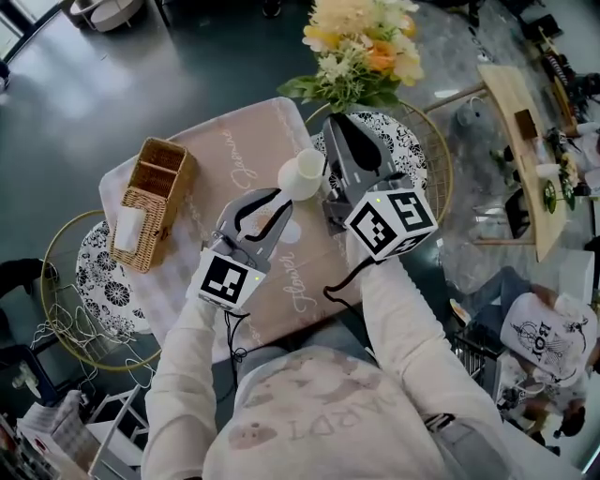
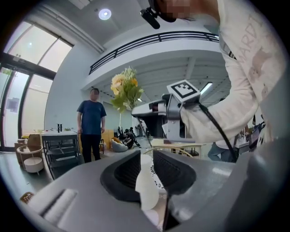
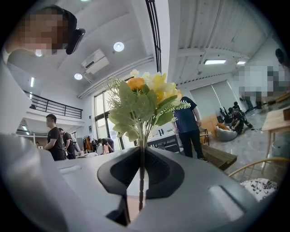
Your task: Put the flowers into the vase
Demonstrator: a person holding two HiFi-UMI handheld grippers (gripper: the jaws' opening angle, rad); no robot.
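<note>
The desk (image 1: 234, 141) was covered by a beige cloth printed with script lettering. A wicker basket (image 1: 150, 202) was set at its left edge. Two round gold wire frames were seen beside the desk, one off the near left corner (image 1: 56, 281) and one off the far right corner (image 1: 436, 150), each laid with a black-and-white patterned mat. A dark, glossy floor (image 1: 187, 56) was spread around them, and a wooden table (image 1: 520, 141) was placed well apart to the right.

The white vase (image 1: 302, 174) was held near the middle of the far edge, with the jaws of the left gripper (image 1: 286, 192) closed on it. Just beside it, the right gripper (image 1: 349, 127) was clamped on the thin green stem (image 3: 142, 172) of the flowers (image 1: 361, 47). Their yellow and orange blooms were carried past the far right corner, outside the vase.

In the left gripper view a high room was shown, with a railed balcony (image 2: 149, 41), a round ceiling light (image 2: 104, 14) and tall windows (image 2: 22, 90). A person in a blue shirt (image 2: 91, 124) was seen standing behind a counter (image 2: 59, 136).
</note>
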